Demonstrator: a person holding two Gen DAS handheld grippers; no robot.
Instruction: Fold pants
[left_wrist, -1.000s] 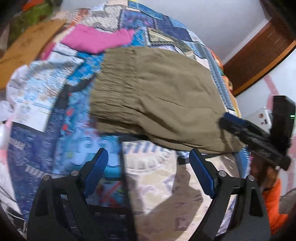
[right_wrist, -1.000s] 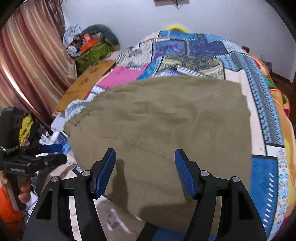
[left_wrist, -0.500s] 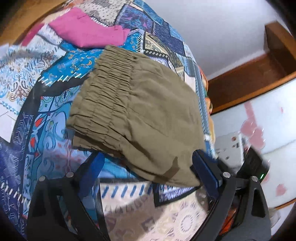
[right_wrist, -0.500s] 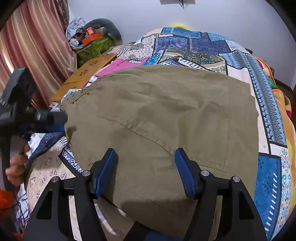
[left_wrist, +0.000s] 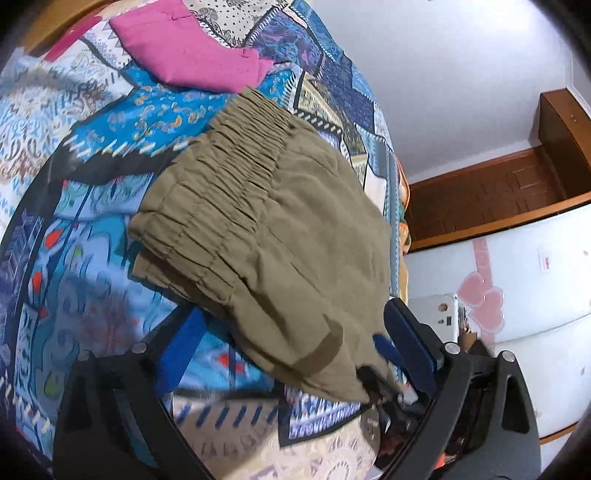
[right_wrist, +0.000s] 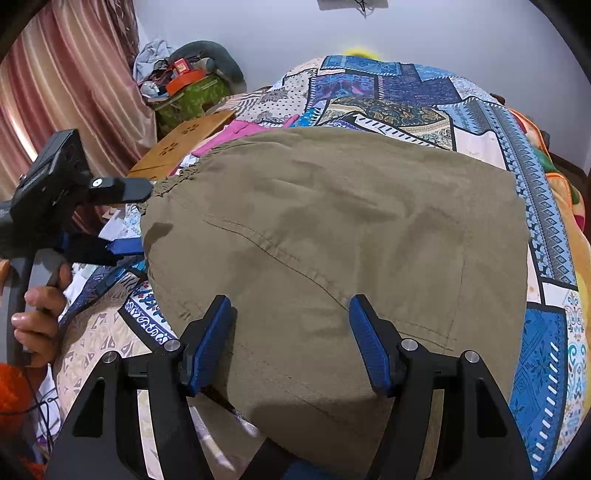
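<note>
The olive-brown pants (left_wrist: 280, 236) lie folded on the patchwork bedspread (left_wrist: 85, 206), elastic waistband toward the far left. In the right wrist view the pants (right_wrist: 332, 229) fill the middle. My left gripper (left_wrist: 291, 343) is open, its jaws on either side of the near corner of the pants, one finger under the edge. It shows in the right wrist view (right_wrist: 125, 221) at the pants' left edge. My right gripper (right_wrist: 291, 339) is open, jaws low over the near edge of the pants. Its fingers (left_wrist: 388, 350) show in the left wrist view at the right corner.
A folded pink garment (left_wrist: 192, 51) lies on the bed beyond the waistband. A wooden board (right_wrist: 184, 144) and a green box with clutter (right_wrist: 188, 92) stand at the bed's far left by the curtain. A white appliance (left_wrist: 517, 295) and wooden trim stand right of the bed.
My left gripper has moved in to the pants' near corner and turned, and its jaws now straddle the edge. My right gripper has moved forward over the near edge. Both stay open.
</note>
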